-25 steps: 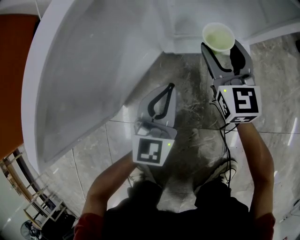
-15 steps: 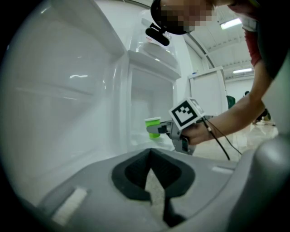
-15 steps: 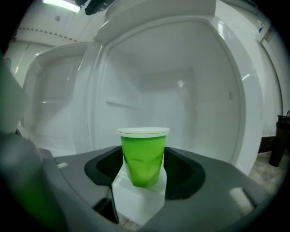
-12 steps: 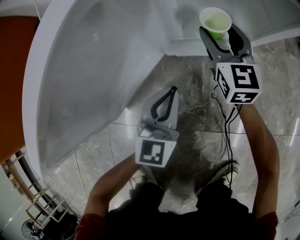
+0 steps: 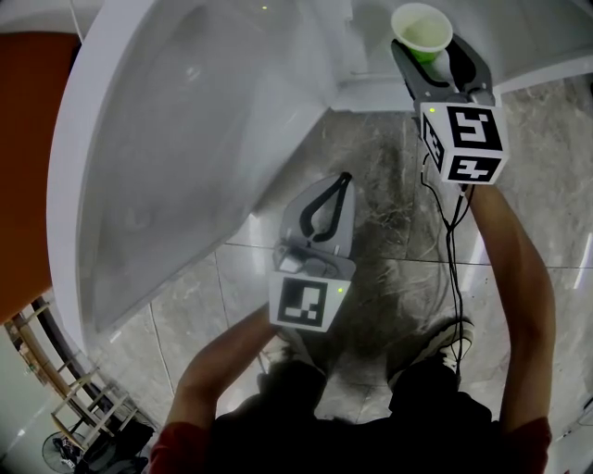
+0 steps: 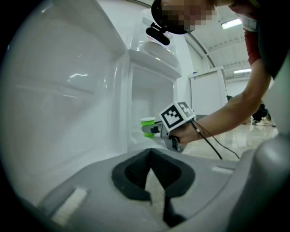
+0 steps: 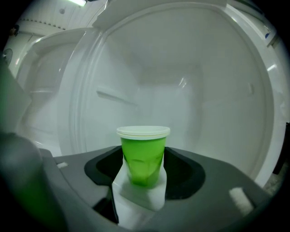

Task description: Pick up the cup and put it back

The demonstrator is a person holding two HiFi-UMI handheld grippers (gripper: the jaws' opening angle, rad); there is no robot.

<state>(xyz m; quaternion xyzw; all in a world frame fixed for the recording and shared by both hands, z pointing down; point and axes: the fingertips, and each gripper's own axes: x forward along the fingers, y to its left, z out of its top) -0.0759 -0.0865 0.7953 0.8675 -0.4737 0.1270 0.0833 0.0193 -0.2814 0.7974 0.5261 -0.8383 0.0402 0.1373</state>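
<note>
My right arm [image 5: 508, 268] stretches far, nearly straight I think, right claw [image 5: 434, 57] pinching the green cup [image 5: 422, 28] upright, mouth up. Left claw [image 5: 341, 178] hangs near, pressed together.

Ahead of the cup [image 7: 143, 154], the white compartment [image 7: 195, 77] is open: back wall well apart, free room on both sides. The open door [image 5: 167, 157] walls off the compartment's left. The right gripper [image 5: 431, 54], clamped on the cup, fills the compartment's mouth. The left gripper [image 5: 326, 196], jaws together, hangs below the compartment, near the door's edge.
</note>
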